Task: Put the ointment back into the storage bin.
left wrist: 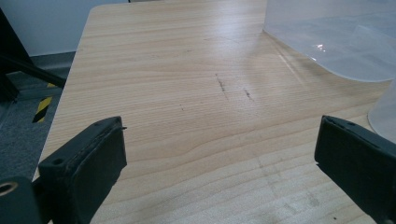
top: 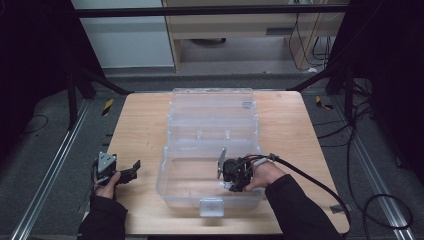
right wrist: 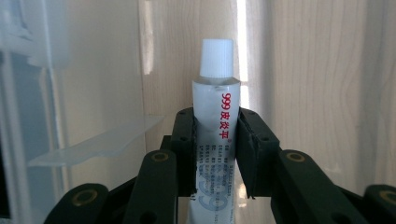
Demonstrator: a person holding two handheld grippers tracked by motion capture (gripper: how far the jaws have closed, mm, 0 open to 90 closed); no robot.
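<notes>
Black jaws of the right hand-held gripper [right wrist: 215, 154] stand closest in the right gripper view, pressed from both sides on a small white tube [right wrist: 215, 121]. The tube has a white ribbed cap [right wrist: 216, 58] that points away from the camera. On its side there is red writing, "999" followed by Chinese characters, and below it some lines of small grey print that I cannot read.

From the high view the same right hand-held gripper [top: 231, 175] is inside the near part of a large clear plastic box [top: 210, 145], which lies open on the wooden counter [top: 145, 125] with its lid folded back toward the far side. The tube itself is too small to make out from there. The right gripper view gives what the high view does not: the label, the cap, and the clear wall of the box [right wrist: 70, 93] at the left, with the wood grain visible through the plastic.

In the left gripper view, the two jaws of the left hand-held gripper [left wrist: 219, 154] stand wide apart with nothing between them, only bare counter [left wrist: 187, 93]. A rounded corner of the clear box [left wrist: 336, 42] appears at the upper right. From the high view this left hand-held gripper [top: 125, 172] is near the left edge of the counter, just beside the box and not touching it.
</notes>
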